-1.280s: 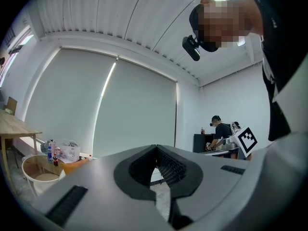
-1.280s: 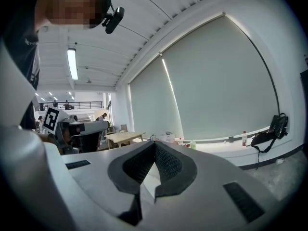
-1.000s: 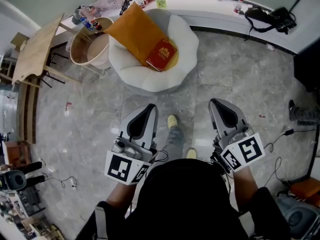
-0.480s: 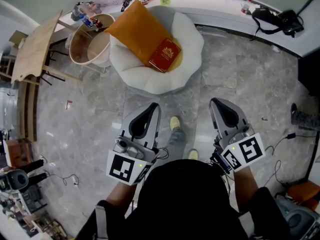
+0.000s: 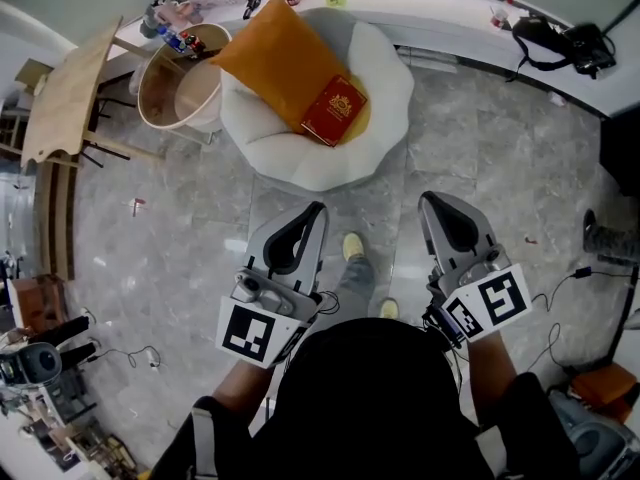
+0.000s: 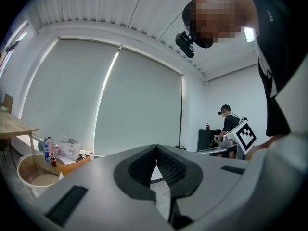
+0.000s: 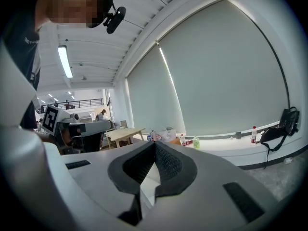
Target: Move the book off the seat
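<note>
Book (image 5: 334, 110): far centre, lying on the seat (image 5: 300, 173), partly on the cushion (image 5: 275, 58).
Left gripper (image 5: 317, 208): jaws together, empty, near side, apart from the seat.
Right gripper (image 5: 432, 199): likewise closed and empty.
Progress: book untouched; reach, grasp and removal all remain.

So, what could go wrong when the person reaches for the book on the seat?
The book rests on a corner of the orange cushion on the white seat; a nudge may slide it off. The left hand-held gripper and right hand-held gripper are both shut, so they might push the book instead of grasping it.
</note>
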`<action>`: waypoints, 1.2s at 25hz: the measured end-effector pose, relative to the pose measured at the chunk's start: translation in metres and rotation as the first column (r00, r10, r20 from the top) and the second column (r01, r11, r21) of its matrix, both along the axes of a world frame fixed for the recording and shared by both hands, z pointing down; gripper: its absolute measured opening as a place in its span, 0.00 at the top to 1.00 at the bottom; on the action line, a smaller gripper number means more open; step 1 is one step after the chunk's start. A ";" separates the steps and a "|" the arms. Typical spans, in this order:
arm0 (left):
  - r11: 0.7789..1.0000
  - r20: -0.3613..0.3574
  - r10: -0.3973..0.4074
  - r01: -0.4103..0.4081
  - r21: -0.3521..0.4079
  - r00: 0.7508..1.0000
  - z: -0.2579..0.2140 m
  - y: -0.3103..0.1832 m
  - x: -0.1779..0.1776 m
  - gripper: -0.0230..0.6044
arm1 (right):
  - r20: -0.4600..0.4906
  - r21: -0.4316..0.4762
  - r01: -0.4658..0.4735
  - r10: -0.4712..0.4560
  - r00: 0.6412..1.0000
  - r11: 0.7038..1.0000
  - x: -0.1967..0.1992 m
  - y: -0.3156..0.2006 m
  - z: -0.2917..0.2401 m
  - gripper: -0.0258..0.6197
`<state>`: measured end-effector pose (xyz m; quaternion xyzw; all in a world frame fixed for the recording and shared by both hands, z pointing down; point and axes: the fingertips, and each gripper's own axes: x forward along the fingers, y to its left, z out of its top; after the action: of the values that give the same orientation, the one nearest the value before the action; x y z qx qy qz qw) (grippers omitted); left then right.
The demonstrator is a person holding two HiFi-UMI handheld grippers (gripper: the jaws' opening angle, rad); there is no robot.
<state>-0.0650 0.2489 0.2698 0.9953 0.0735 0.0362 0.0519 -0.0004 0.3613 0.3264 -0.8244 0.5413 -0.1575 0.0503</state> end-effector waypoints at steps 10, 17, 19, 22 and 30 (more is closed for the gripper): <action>0.999 0.002 0.029 -0.029 -0.015 1.000 0.000 -0.023 0.020 0.94 | -0.016 -0.022 -0.008 0.008 1.000 1.000 0.017 -0.027 -0.007 0.94; 0.998 -0.002 0.058 -0.058 -0.030 0.998 0.000 -0.037 0.034 0.94 | -0.031 -0.033 -0.027 0.026 0.999 0.999 0.028 -0.046 -0.011 0.94; 0.997 -0.008 0.064 -0.065 -0.030 0.998 -0.002 -0.040 0.038 0.94 | -0.034 -0.036 -0.032 0.031 0.999 0.999 0.030 -0.050 -0.013 0.94; 0.997 -0.019 0.071 -0.071 -0.027 0.997 -0.006 -0.043 0.042 0.94 | -0.041 -0.037 -0.037 0.036 0.999 0.999 0.033 -0.053 -0.016 0.94; 0.997 -0.035 0.072 -0.073 -0.025 0.997 -0.008 -0.062 0.046 0.94 | -0.063 -0.028 -0.048 0.046 0.997 0.998 0.036 -0.069 -0.020 0.94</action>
<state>-0.0190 0.1866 0.2623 0.9917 0.1110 0.0200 0.0624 0.0351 0.2925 0.3069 -0.8420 0.5208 -0.1384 0.0247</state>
